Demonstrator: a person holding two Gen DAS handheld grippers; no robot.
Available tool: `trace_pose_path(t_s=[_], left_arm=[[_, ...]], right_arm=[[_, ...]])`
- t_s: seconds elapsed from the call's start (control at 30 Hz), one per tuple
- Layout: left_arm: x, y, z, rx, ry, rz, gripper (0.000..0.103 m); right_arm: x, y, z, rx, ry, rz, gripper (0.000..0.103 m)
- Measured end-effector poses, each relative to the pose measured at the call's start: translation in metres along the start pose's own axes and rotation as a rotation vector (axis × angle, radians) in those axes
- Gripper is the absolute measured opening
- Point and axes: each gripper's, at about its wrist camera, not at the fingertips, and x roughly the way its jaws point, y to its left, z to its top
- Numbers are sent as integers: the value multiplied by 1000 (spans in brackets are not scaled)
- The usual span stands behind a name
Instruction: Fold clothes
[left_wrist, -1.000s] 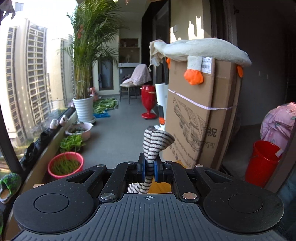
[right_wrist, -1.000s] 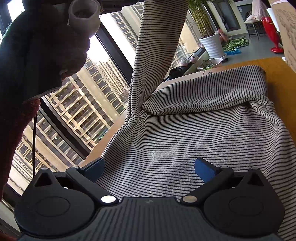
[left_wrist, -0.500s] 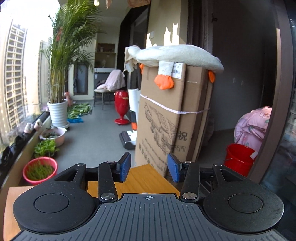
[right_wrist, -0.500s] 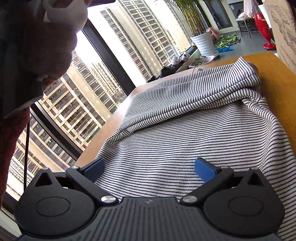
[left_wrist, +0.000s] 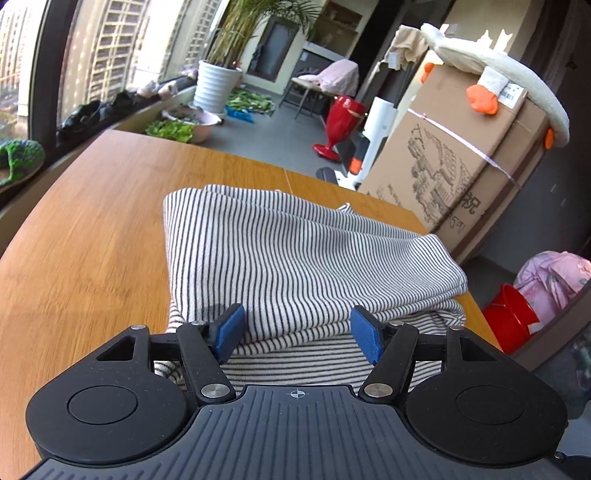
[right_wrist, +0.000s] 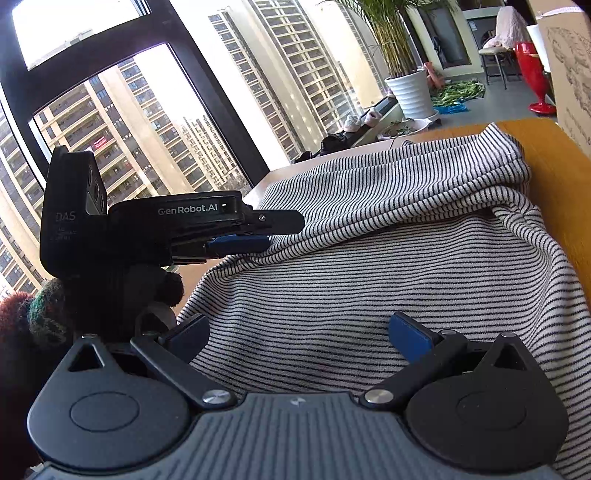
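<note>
A black-and-white striped garment (left_wrist: 295, 251) lies on the wooden table (left_wrist: 92, 229), with a folded layer on top. It also shows in the right wrist view (right_wrist: 388, 258). My left gripper (left_wrist: 297, 334) is open and empty, low over the garment's near edge. In the right wrist view the left gripper (right_wrist: 255, 230) comes in from the left at the garment's left edge. My right gripper (right_wrist: 299, 332) is open and empty, just above the garment's lower part.
A large cardboard box (left_wrist: 461, 173) with a plush toy on top stands past the table's far right corner. A red bucket (left_wrist: 509, 321) sits on the floor at right. A window (right_wrist: 166, 122) runs along the left side. Potted plants and a red stool stand farther back.
My left gripper let go of the striped sleeve, opened, and came down low over the garment. The sleeve now lies folded across the garment. My right gripper stayed open above it.
</note>
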Motion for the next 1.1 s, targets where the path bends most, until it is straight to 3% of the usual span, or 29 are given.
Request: trace_pose_path(t_s=[0.27, 0.4, 0.47, 0.57, 0.63, 0.67, 0.7, 0.83, 0.87, 0.9, 0.93, 1.0, 1.1], left_arm=[[-7, 30, -6, 55, -75, -3, 67], [-12, 33, -6, 68, -80, 17, 67], [-17, 32, -6, 91, -85, 43, 69], [-30, 22, -4, 106, -109, 18, 82], [-34, 9, 2, 103, -138, -45, 84], [-33, 3, 6, 99, -146, -72, 85], [-29, -1, 8, 101, -151, -91, 86], [3, -5, 8, 119, -108, -53, 87], [9, 0, 5, 103, -88, -46, 87], [13, 5, 2, 89, -73, -48, 87], [15, 11, 0, 71, -68, -58, 88], [14, 13, -1, 55, -77, -67, 95], [15, 8, -3, 82, -75, -37, 96]], right_arm=[[11, 24, -3, -46, 8, -74, 103], [15, 26, 2, -43, 18, -32, 103], [7, 20, 13, -56, -10, 5, 103], [-8, 16, 42, -162, -109, -103, 102], [-7, 9, 66, -199, -135, -173, 84], [-2, 2, 77, -183, -127, -187, 62], [2, -5, 89, -168, -118, -200, 51], [34, -38, 112, -95, -47, -250, 42], [45, -47, 113, -81, 10, -275, 42], [55, -56, 113, -67, 66, -298, 35], [58, -59, 114, -75, 81, -304, 32], [60, -53, 124, -115, 77, -308, 32], [66, -33, 150, -189, 17, -270, 31]])
